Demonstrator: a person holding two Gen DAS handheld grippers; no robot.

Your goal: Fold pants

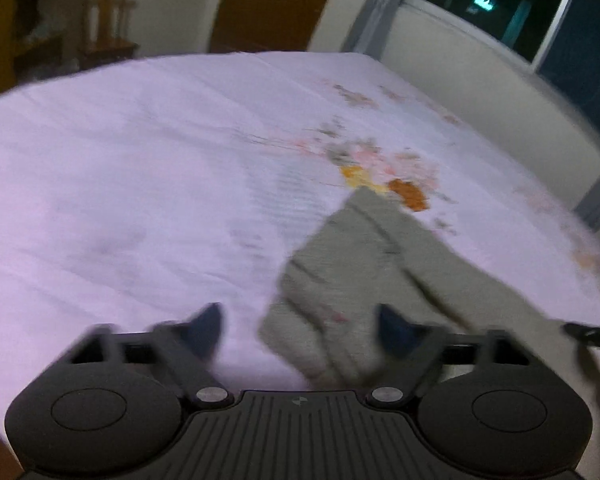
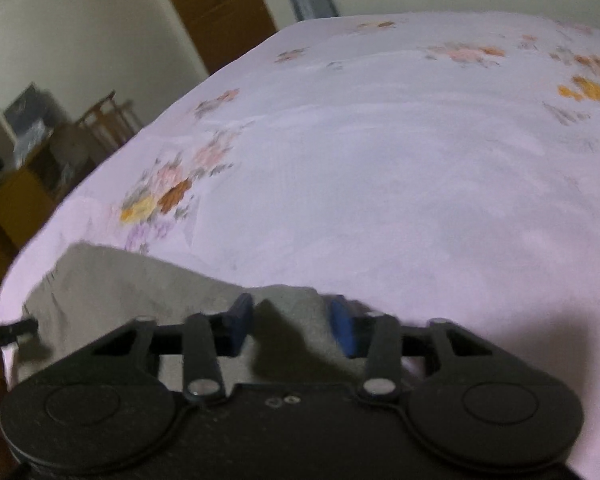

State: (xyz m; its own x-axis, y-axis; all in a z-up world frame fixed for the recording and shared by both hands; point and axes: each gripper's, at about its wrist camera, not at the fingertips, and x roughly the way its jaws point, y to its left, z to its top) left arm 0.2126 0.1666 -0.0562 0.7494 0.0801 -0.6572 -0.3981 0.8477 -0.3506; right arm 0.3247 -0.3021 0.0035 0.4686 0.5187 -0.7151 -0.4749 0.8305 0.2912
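Grey-green pants [image 1: 364, 264] lie bunched on the bed [image 1: 120, 184], close to its near edge, on a pale lilac sheet [image 2: 380, 184] printed with flowers.

In the left wrist view the left gripper [image 1: 300, 332] sits low over the near edge with its jaws about half open. One blue pad [image 1: 206, 332] is over bare sheet; the other [image 1: 396, 334] is over the pants. A folded corner of the cloth lies between them, but the pads do not press on it. At the right edge of this view the dark tip of the other gripper shows over the cloth, which runs that way as a long strip.

In the right wrist view the right gripper [image 2: 292, 326] has its jaws drawn in close, a narrow gap left between the blue pads [image 2: 240, 322]. A raised ridge of the pants fills that gap, and both pads appear to touch it, so the cloth looks pinched. Blur and the gripper's shadow make the contact hard to judge. From there the pants spread left along the near edge of the bed, toward its left corner.

Farther off, the sheet runs bare to the far edge, with an orange and yellow flower cluster [image 1: 384, 184] just beyond the pants. Behind the bed stand a wooden chair [image 1: 108, 16], a brown door [image 1: 276, 0], and a dark window [image 1: 520, 4] along the right wall.
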